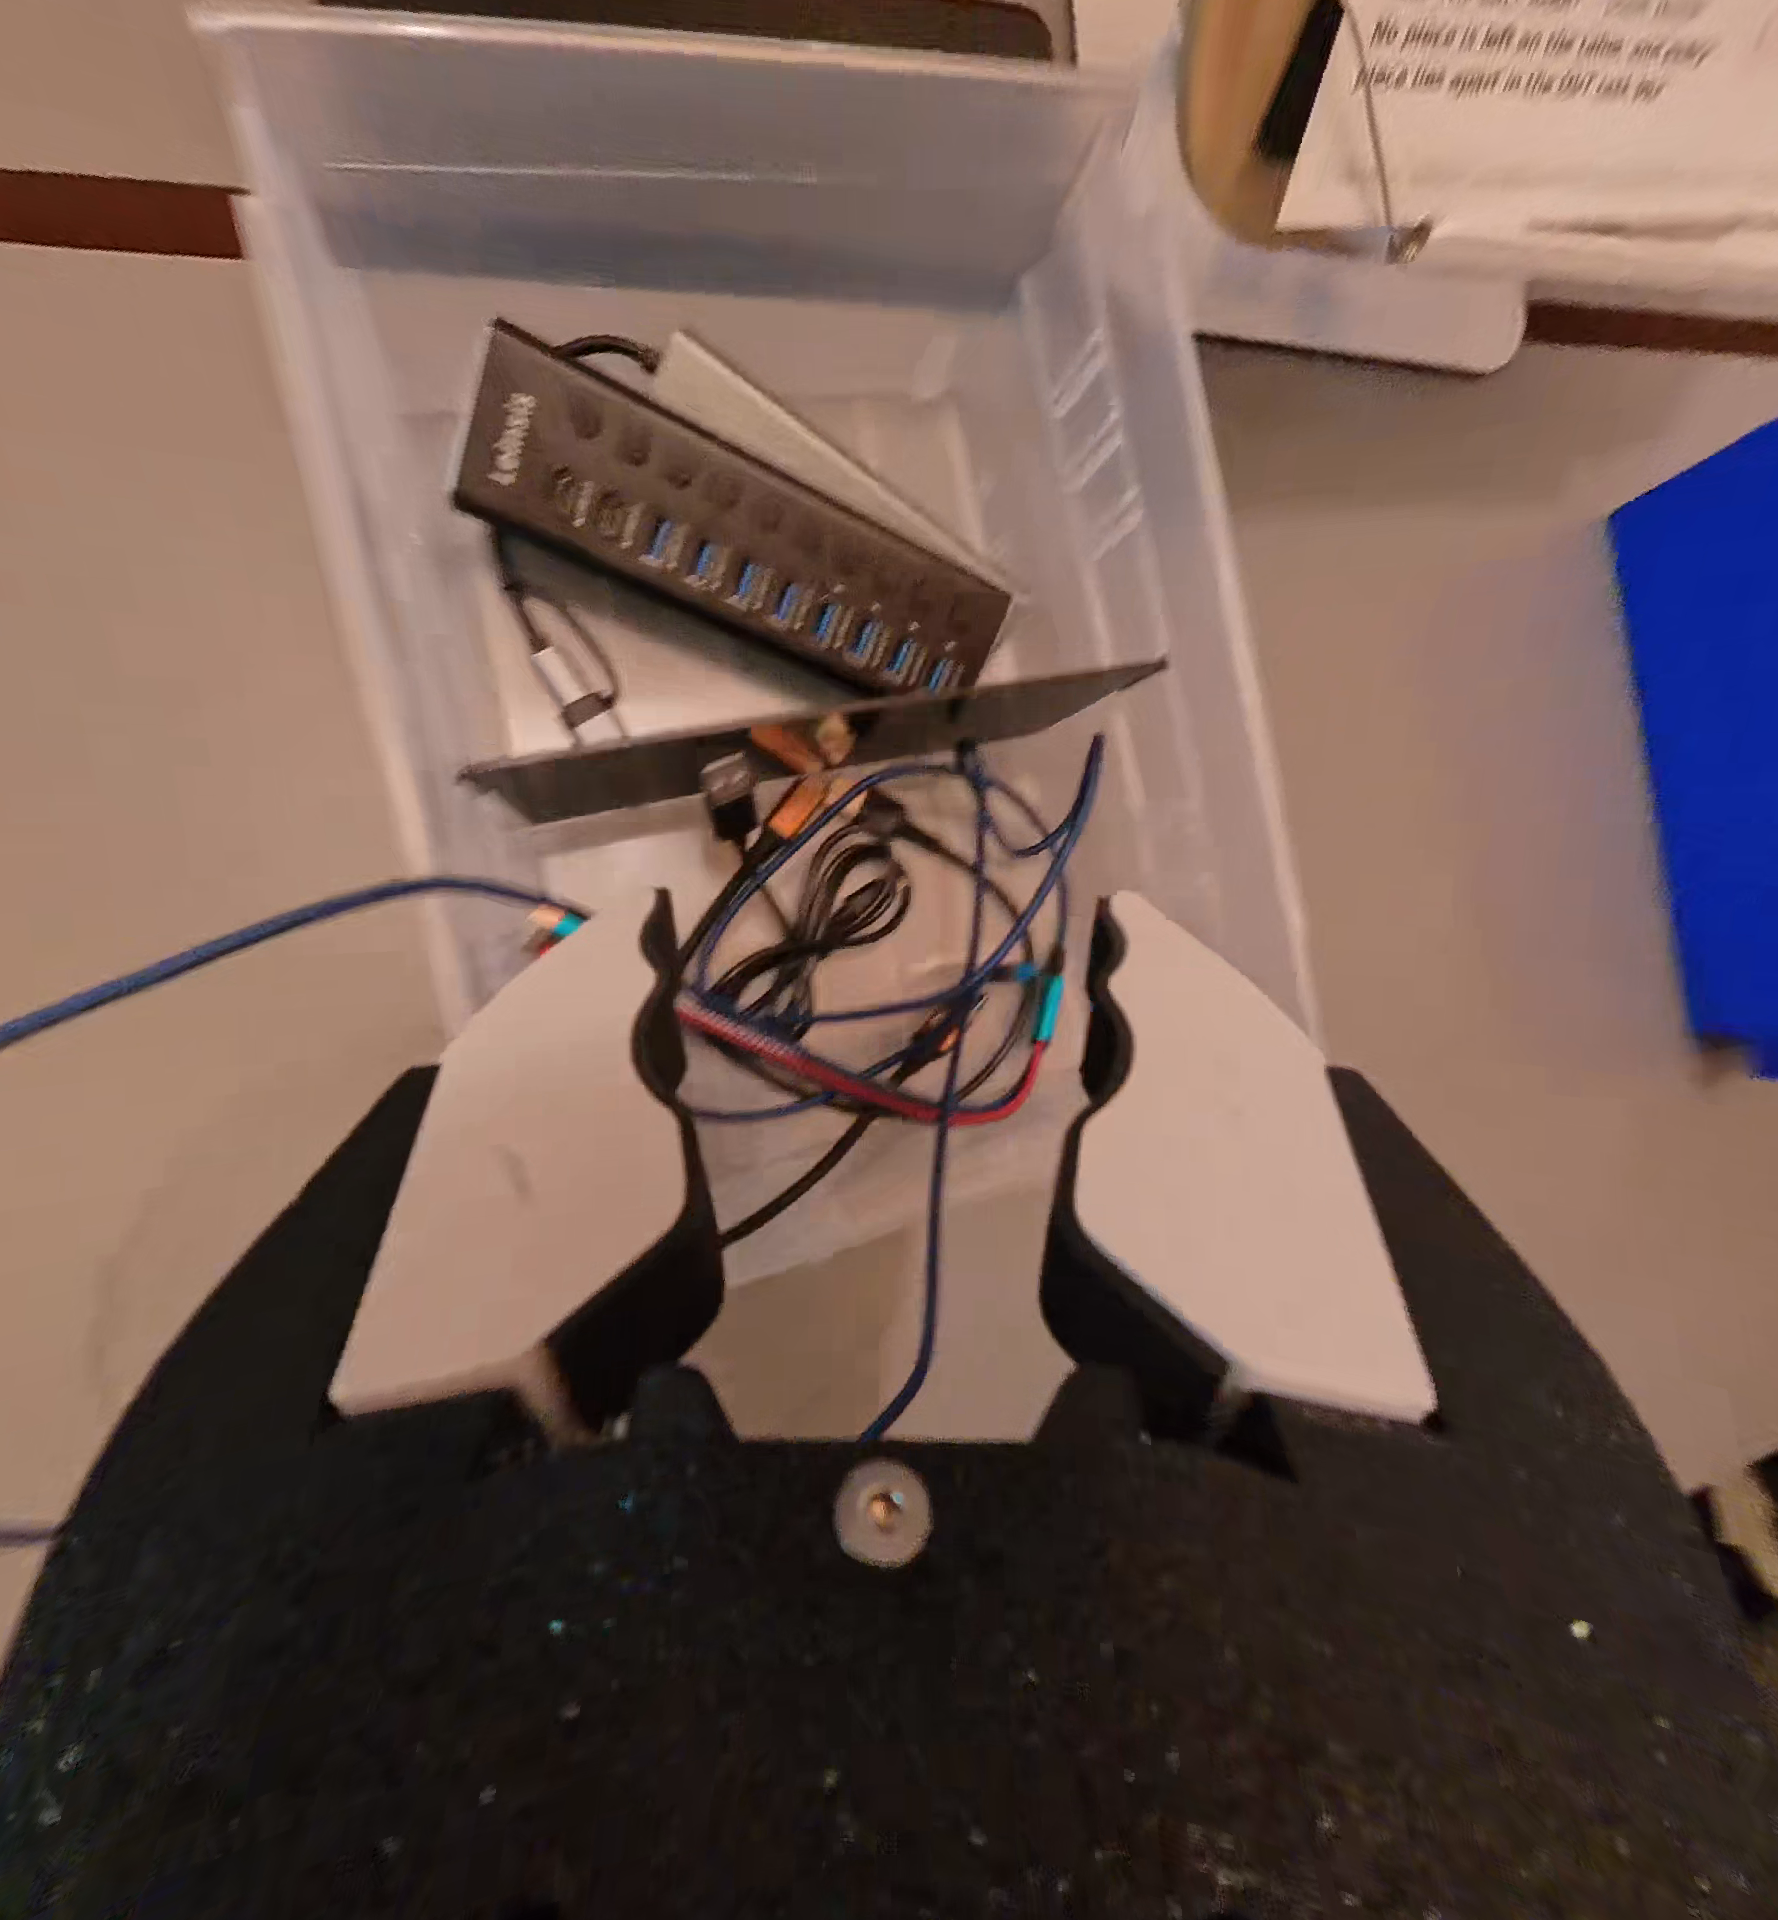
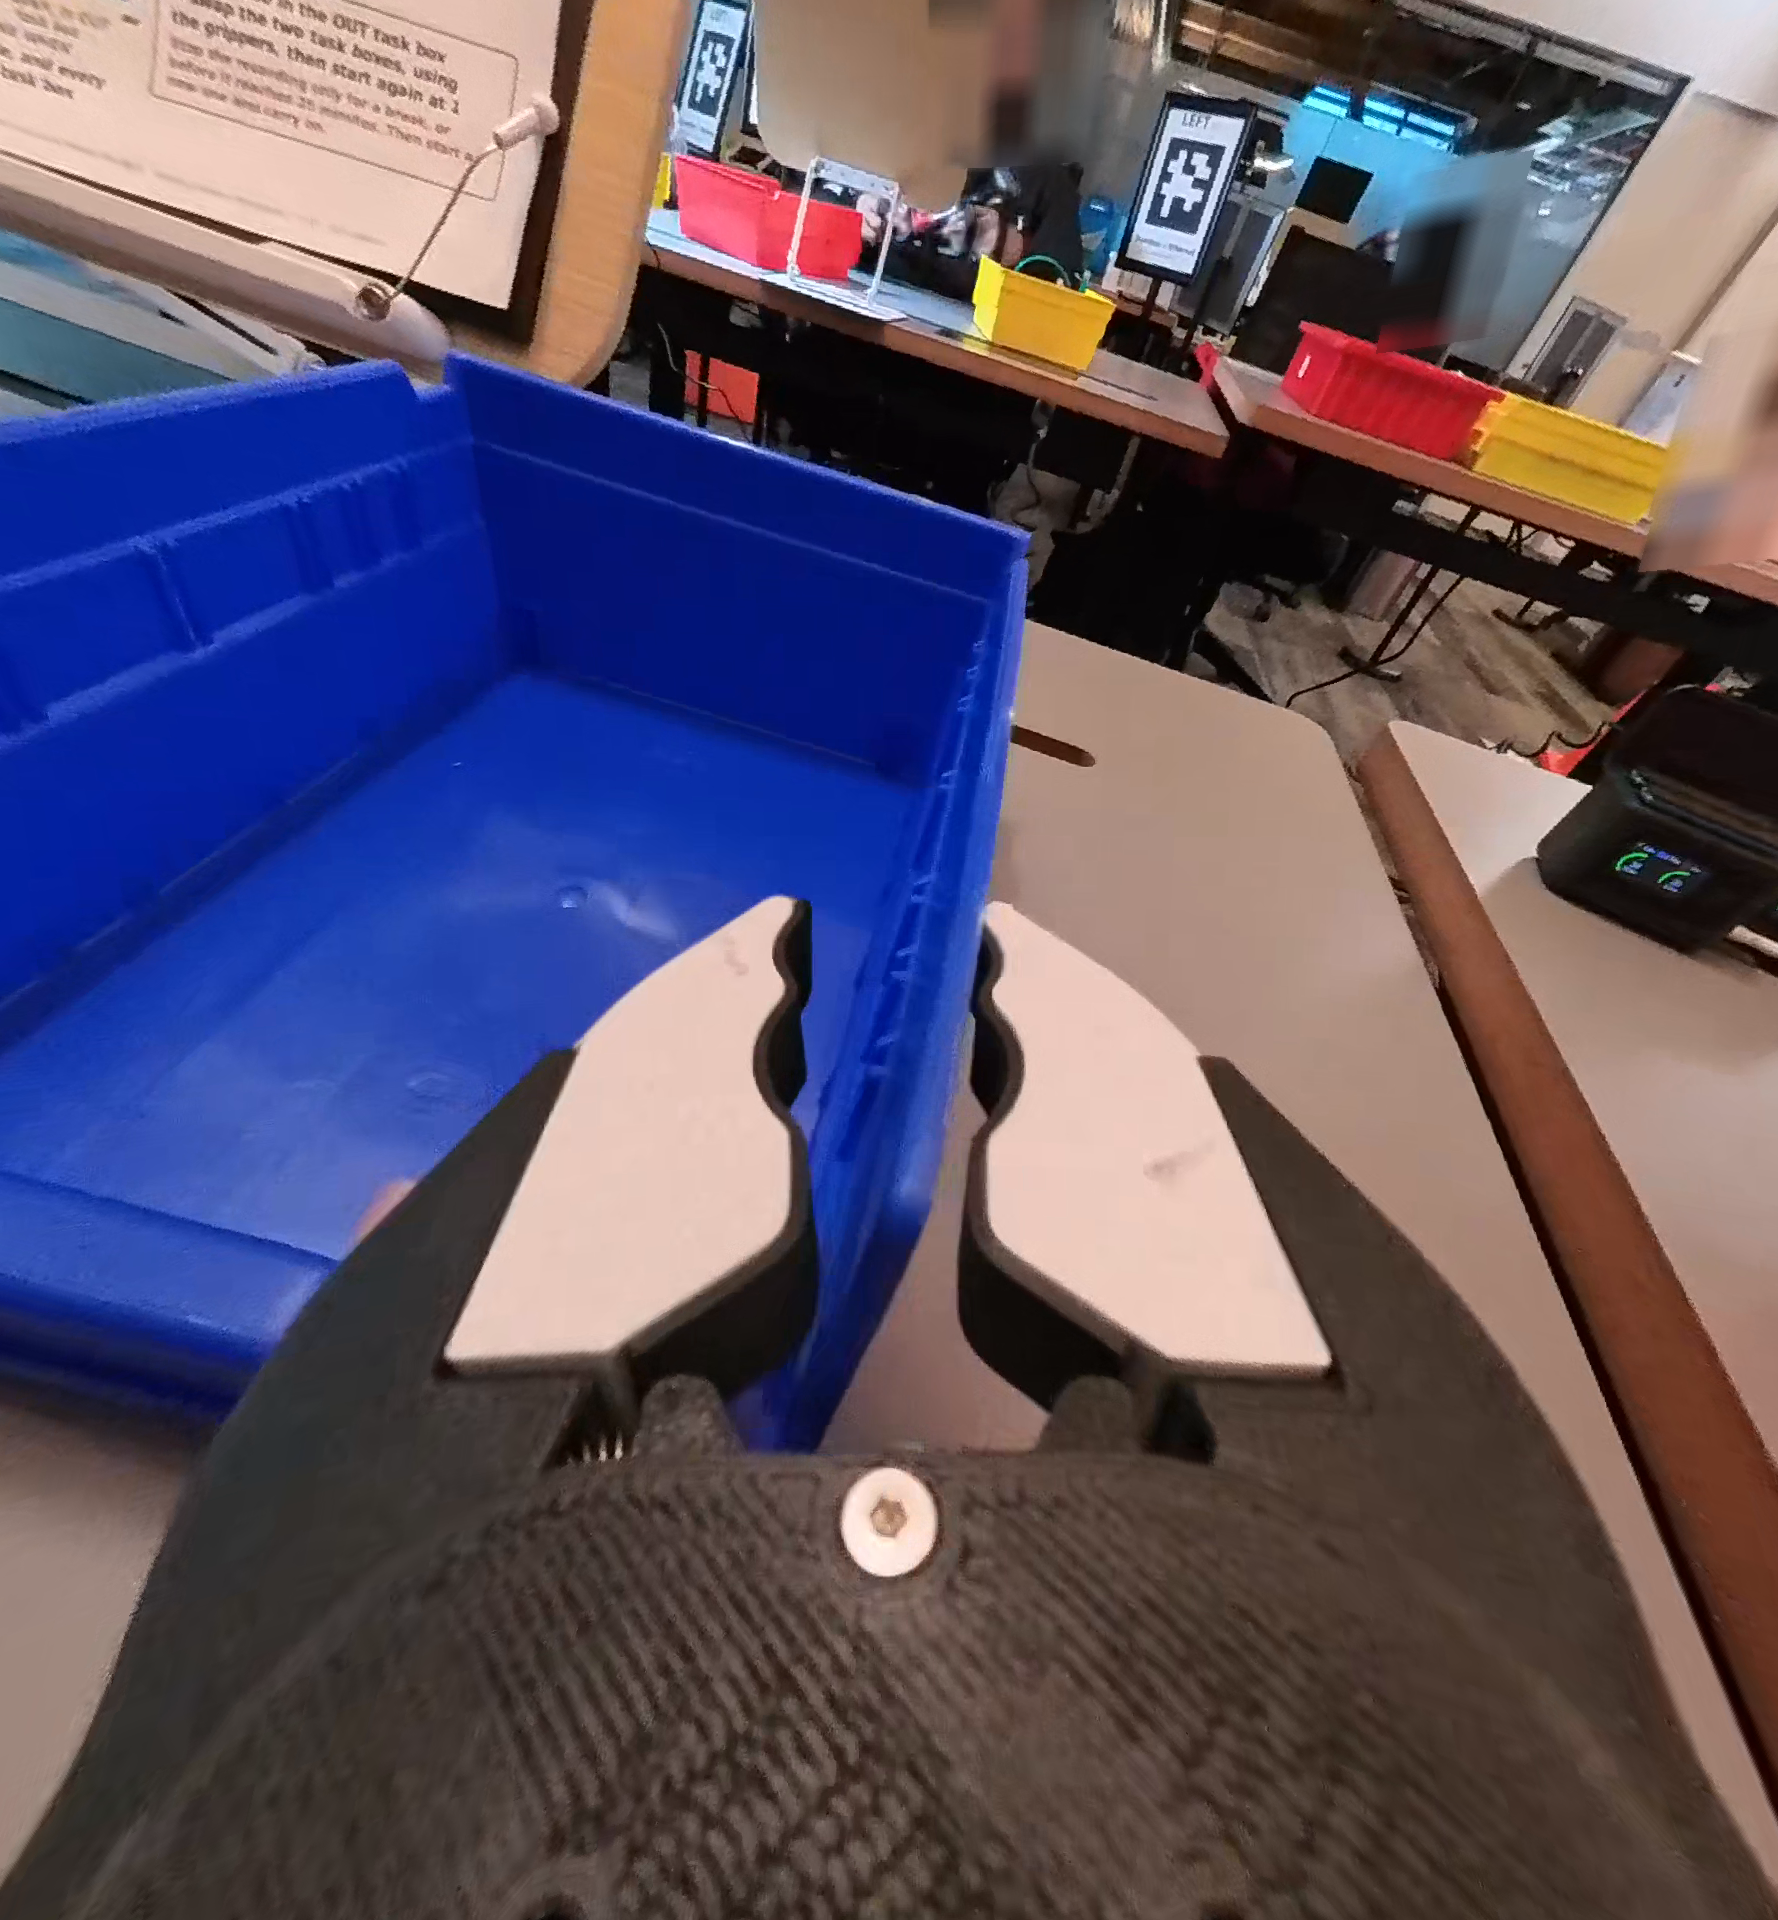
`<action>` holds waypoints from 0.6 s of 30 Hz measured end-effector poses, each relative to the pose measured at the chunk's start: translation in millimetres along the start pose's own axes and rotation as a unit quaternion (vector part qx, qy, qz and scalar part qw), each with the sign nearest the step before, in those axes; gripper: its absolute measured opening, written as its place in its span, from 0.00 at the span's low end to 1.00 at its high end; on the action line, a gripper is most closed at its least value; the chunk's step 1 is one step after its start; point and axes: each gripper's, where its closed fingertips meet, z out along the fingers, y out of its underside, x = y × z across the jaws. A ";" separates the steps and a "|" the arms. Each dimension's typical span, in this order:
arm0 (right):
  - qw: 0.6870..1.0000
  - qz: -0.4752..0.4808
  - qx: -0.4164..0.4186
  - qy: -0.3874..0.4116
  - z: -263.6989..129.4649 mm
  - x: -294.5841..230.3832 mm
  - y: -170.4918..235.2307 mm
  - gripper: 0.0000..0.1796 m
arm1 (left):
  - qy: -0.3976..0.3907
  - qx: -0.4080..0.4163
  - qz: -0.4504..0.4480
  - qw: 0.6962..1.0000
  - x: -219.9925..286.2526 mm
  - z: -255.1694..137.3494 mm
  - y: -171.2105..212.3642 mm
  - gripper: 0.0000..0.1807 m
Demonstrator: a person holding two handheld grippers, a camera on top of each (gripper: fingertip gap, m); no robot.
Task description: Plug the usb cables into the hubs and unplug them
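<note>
The left gripper (image 1: 880,935) has its jaws spread wide and holds nothing; it hovers above the near end of a clear plastic bin (image 1: 656,156), and the picture is a little blurred. Directly between and under its white fingers (image 1: 552,1174) lies a tangle of USB cables (image 1: 864,997), blue, black and one red braided, in the near compartment of the bin. One blue cable (image 1: 932,1299) runs from the tangle toward 6 o'clock, to the gripper body. Another blue cable (image 1: 189,951) hangs over the bin wall at 9 o'clock and goes off across the table (image 1: 85,623). At 12 o'clock from the tangle a dark divider plate (image 1: 1051,696) crosses the bin, and behind it, in the far compartment, a black USB hub (image 1: 729,520) with a row of blue ports lies on a slant, with a grey flat piece (image 1: 760,426) against its far side. At 3 o'clock a blue bin (image 1: 1747,727) shows at the edge. The right gripper (image 2: 885,935) is narrowly open, and the right side wall of the blue bin (image 2: 895,1039) stands between its fingers (image 2: 656,1143); whether the pads touch the wall I cannot tell. Toward 10 o'clock is the inside of this bin. At 3 o'clock, on a neighbouring table, sits a black device with small green displays (image 2: 1685,862). At 12 to 1 o'clock, far off, tables carry red bins (image 2: 1384,390) and yellow bins (image 2: 1041,312).
</note>
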 end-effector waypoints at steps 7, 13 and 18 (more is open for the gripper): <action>0.999 -0.041 -0.011 -0.006 -13.8 8.3 6.2 0.15 | 0.003 -0.090 -0.108 0.990 5.4 80.4 -44.2 0.48; 0.987 -0.142 -0.068 0.024 -8.3 4.4 17.7 0.34 | -0.031 -0.153 -0.138 0.978 2.3 137.6 -65.9 0.43; 0.975 -0.203 -0.022 0.085 -14.1 15.4 -3.1 0.48 | -0.124 -0.174 -0.120 0.970 -22.4 163.1 -79.3 0.42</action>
